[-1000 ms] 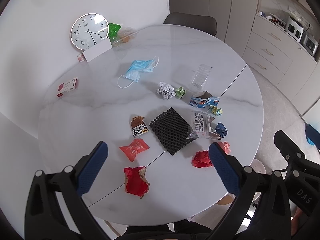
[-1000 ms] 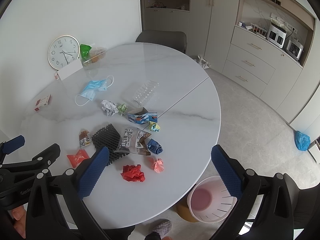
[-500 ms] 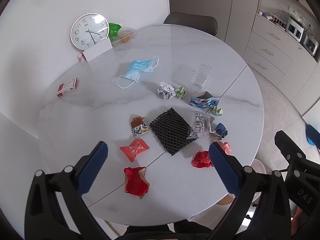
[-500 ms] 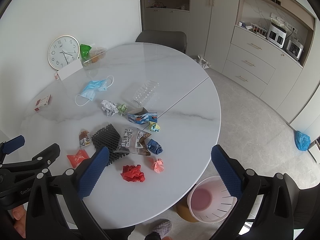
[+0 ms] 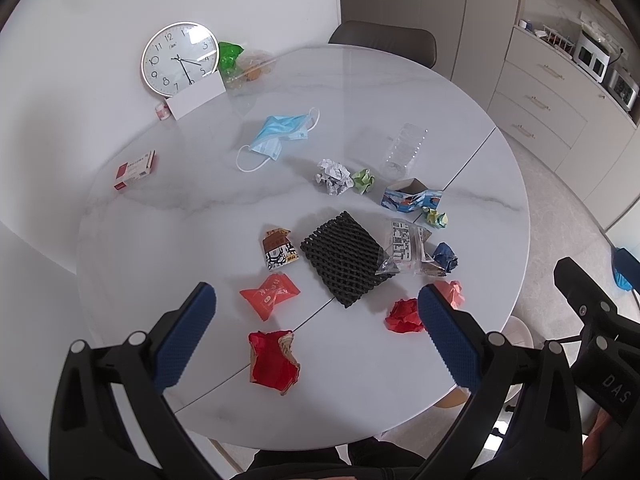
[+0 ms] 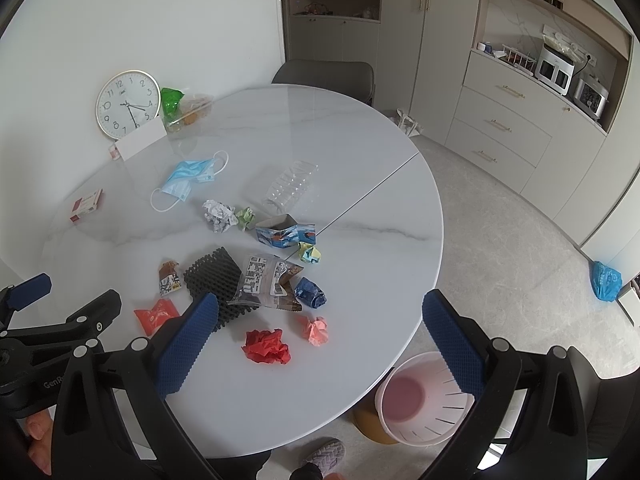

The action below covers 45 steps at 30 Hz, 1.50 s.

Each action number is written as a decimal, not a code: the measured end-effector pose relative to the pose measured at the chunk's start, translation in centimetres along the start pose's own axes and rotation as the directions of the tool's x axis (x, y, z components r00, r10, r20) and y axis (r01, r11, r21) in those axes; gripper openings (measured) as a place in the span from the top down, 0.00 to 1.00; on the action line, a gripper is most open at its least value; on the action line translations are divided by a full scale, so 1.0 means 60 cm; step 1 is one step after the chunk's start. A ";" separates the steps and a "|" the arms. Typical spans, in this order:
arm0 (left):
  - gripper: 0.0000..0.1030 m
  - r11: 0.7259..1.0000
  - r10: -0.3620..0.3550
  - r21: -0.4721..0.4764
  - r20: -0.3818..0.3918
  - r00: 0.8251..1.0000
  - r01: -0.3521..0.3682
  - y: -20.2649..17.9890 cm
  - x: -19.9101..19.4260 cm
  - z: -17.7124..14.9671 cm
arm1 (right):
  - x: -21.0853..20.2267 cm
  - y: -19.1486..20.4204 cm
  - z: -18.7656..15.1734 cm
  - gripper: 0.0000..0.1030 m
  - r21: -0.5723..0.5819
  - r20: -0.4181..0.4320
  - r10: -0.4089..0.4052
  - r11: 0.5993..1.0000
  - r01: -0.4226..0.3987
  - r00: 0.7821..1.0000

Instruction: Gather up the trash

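Note:
Trash lies scattered on a round white marble table (image 5: 360, 92). I see a red torn wrapper (image 5: 274, 362), an orange-red packet (image 5: 269, 294), a black foam net (image 5: 344, 258), a red paper ball (image 5: 404, 316) (image 6: 267, 346), a pink paper ball (image 6: 314, 330), a blue face mask (image 5: 280, 134) and a blue carton (image 5: 412, 200). A pink waste bin (image 6: 420, 400) stands on the floor by the table's near right edge. My left gripper (image 5: 316, 344) is open and empty above the near table edge. My right gripper (image 6: 320, 352) is open and empty, to the right of the left one.
A wall clock (image 5: 180, 58), a white card (image 5: 196, 96) and a green bag (image 5: 230, 56) stand at the table's far left. A red box (image 5: 134, 168) lies at the left. A grey chair (image 5: 384, 40) is behind the table. Cabinets (image 6: 520, 128) line the right wall.

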<state>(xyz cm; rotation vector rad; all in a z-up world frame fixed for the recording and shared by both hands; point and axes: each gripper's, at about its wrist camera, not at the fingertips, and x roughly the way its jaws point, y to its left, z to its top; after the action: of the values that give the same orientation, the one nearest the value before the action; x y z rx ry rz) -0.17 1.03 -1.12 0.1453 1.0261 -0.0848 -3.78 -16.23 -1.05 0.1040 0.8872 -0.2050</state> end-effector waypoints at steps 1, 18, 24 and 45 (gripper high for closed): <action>0.06 1.000 -0.002 0.002 -0.001 1.000 0.002 0.001 0.001 -0.001 | 0.000 0.000 0.000 0.02 -0.001 -0.001 0.001 1.000 -0.001 1.000; 0.06 0.999 -0.047 0.023 -0.085 0.995 0.049 0.129 0.134 -0.111 | 0.151 -0.019 -0.105 0.02 -0.003 -0.153 0.050 0.999 -0.051 0.987; 0.06 0.995 -0.095 0.022 -0.171 0.981 0.100 0.117 0.214 -0.174 | 0.198 -0.003 -0.158 0.02 -0.022 -0.217 0.080 0.996 -0.086 0.973; 0.50 0.984 -0.169 0.007 -0.294 0.941 0.179 0.122 0.336 -0.195 | 0.317 0.078 -0.179 0.15 -0.057 -0.302 0.071 0.994 -0.092 0.951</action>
<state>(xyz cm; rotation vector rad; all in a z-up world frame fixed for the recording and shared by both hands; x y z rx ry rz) 1.37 10.11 -23.77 0.0985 1.3339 -0.2480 0.76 -12.31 -22.57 0.1073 1.1901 -0.0804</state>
